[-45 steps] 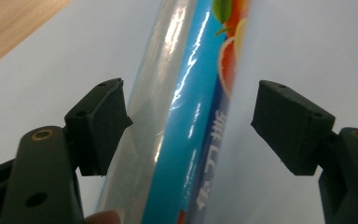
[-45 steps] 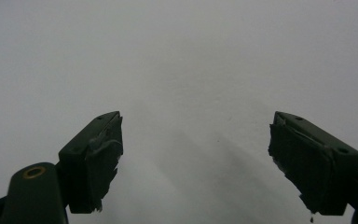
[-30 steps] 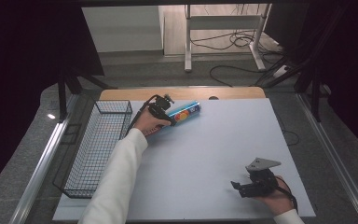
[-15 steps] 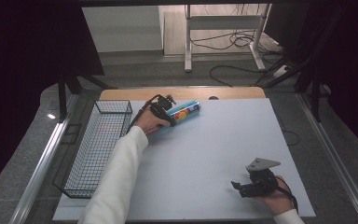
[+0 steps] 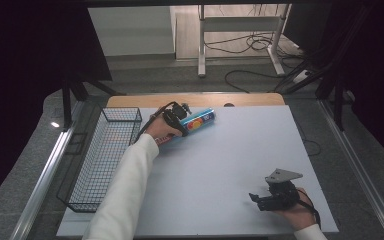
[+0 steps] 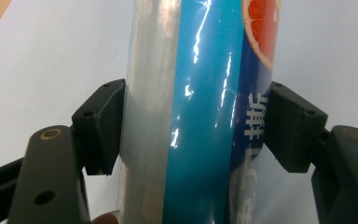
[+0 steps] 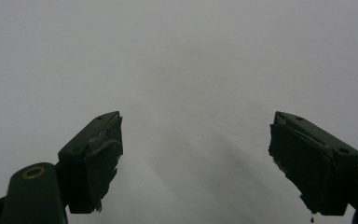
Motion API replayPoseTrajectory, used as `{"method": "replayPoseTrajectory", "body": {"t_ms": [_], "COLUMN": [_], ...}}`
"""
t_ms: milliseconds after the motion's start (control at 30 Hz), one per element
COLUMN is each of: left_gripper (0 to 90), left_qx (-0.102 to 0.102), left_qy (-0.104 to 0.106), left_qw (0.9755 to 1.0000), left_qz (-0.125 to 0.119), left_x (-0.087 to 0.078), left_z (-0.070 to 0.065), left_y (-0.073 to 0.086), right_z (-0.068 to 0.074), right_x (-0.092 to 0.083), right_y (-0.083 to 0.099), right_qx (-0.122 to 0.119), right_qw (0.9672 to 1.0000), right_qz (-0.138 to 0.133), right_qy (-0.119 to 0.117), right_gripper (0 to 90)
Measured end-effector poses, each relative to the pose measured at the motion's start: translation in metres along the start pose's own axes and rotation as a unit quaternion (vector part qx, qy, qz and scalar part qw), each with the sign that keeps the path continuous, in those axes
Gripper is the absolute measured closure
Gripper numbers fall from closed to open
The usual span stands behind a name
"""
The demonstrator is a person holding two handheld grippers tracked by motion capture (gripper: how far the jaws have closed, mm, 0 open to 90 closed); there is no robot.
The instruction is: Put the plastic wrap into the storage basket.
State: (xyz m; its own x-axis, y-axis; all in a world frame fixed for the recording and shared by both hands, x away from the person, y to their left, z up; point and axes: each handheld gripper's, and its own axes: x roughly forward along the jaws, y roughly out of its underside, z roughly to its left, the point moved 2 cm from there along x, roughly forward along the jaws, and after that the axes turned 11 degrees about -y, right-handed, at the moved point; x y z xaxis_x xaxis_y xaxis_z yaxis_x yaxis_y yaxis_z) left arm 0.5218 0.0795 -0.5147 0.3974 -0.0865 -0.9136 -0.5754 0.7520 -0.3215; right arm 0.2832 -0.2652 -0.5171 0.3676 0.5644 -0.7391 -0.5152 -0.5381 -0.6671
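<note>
Presently the left gripper (image 6: 193,135) pinches the blue can (image 6: 200,93) lying on the worktop (image 5: 240,160), unlifted; the right gripper (image 7: 196,163) rests spread, idle.

A lab-like room (dark curtains (image 5: 30,45), floor cables (image 5: 260,45)) with a rig table (image 5: 240,150).

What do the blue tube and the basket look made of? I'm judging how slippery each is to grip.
Blue tube: glossy printed film over a silvery surface, probably foil or plastic wrap; bright streaked glare shows it is smooth, likely slick. Basket: thin dark wire mesh, apparently coated metal; the open grid lets the table show through.
</note>
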Motion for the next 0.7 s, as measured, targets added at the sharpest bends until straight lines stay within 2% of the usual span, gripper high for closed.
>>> {"method": "replayPoseTrajectory", "body": {"t_ms": [300, 333, 433, 500, 567, 667, 700], "left_gripper": [30.6, 30.6, 30.7, 30.9, 31.0, 31.2, 31.3], "left_qx": [-0.013, -0.020, -0.023, -0.022, -0.022, -0.036, -0.036], "left_qy": [0.020, 0.026, 0.032, 0.033, 0.034, 0.036, 0.036], "left_qw": [0.9997, 0.9994, 0.9992, 0.9992, 0.9992, 0.9987, 0.9987], "left_qz": [0.002, -0.007, -0.010, 0.003, 0.006, 0.006, 0.006], "left_x": [-0.006, -0.010, -0.015, -0.023, -0.026, -0.040, -0.040], "left_z": [-0.002, -0.001, -0.001, -0.003, -0.003, 0.000, 0.000], "left_y": [0.000, -0.001, -0.001, -0.002, -0.002, -0.002, -0.002], "right_z": [0.000, 0.000, 0.000, 0.000, 0.000, 0.001, 0.001], "right_x": [-0.002, -0.002, -0.002, -0.003, -0.003, -0.003, -0.003], "right_y": [0.000, 0.000, 0.000, -0.001, -0.001, -0.002, -0.002], "right_qx": [0.000, 0.000, 0.000, 0.001, 0.001, -0.001, -0.001], "right_qw": [1.0000, 1.0000, 1.0000, 1.0000, 0.9999, 0.9999, 0.9999], "right_qz": [-0.007, -0.007, -0.007, -0.008, -0.010, -0.009, -0.010], "right_qy": [0.004, 0.004, 0.005, 0.005, 0.006, 0.006, 0.006], "right_gripper": [18.1, 18.1, 18.1, 18.0, 18.0, 18.1, 18.0]}}
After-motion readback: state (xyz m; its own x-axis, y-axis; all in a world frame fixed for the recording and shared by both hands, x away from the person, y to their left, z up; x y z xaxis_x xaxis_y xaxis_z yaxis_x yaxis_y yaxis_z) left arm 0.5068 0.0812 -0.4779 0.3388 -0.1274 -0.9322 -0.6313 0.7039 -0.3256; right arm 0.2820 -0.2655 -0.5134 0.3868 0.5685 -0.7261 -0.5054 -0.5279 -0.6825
